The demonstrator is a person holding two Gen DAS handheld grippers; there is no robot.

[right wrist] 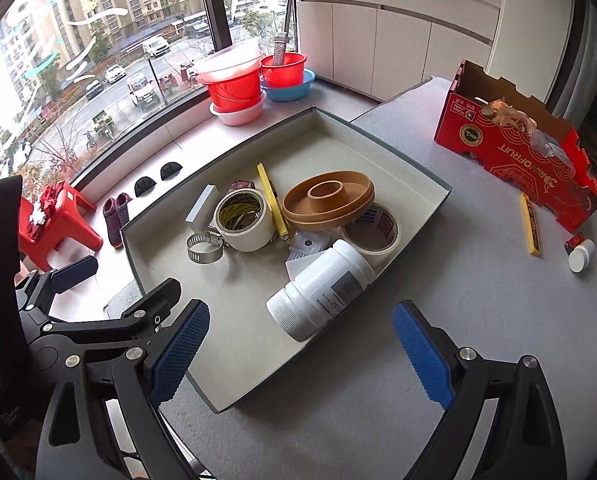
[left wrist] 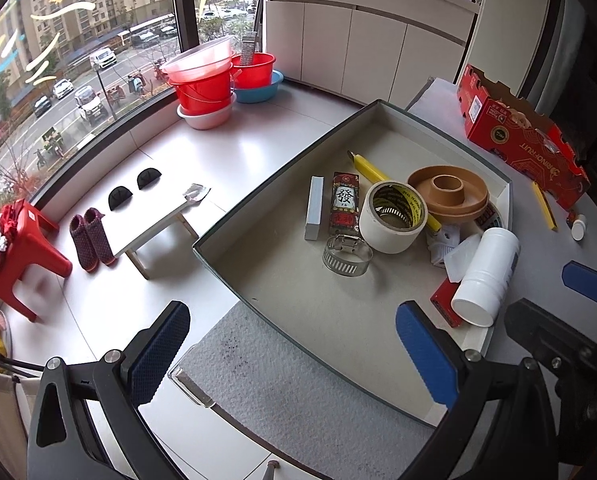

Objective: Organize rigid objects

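A shallow grey tray (left wrist: pixel 258 280) (right wrist: pixel 418 184) lies on the table and holds a white bottle (left wrist: pixel 484 276) (right wrist: pixel 322 292) on its side, a white tape roll (left wrist: pixel 392 216) (right wrist: pixel 242 216), a brown ring dish (left wrist: pixel 446 192) (right wrist: pixel 328 200), a metal hose clamp (left wrist: pixel 346 256) (right wrist: pixel 204 246), a yellow cutter (left wrist: pixel 368 168) (right wrist: pixel 272 200), a grey block (left wrist: pixel 314 208) (right wrist: pixel 202 208) and a red card box (left wrist: pixel 344 204). My left gripper (left wrist: pixel 292 356) hovers open over the tray's near corner. My right gripper (right wrist: pixel 300 356) is open just short of the bottle, holding nothing.
On the table right of the tray lie a yellow pencil (right wrist: pixel 530 224) (left wrist: pixel 544 204), a small white cap (right wrist: pixel 581 255) (left wrist: pixel 578 227) and a red cardboard box (right wrist: pixel 518 148) (left wrist: pixel 522 136). Red basins (left wrist: pixel 206 80), a red stool (left wrist: pixel 18 248) and a low white table (left wrist: pixel 154 216) stand on the floor below.
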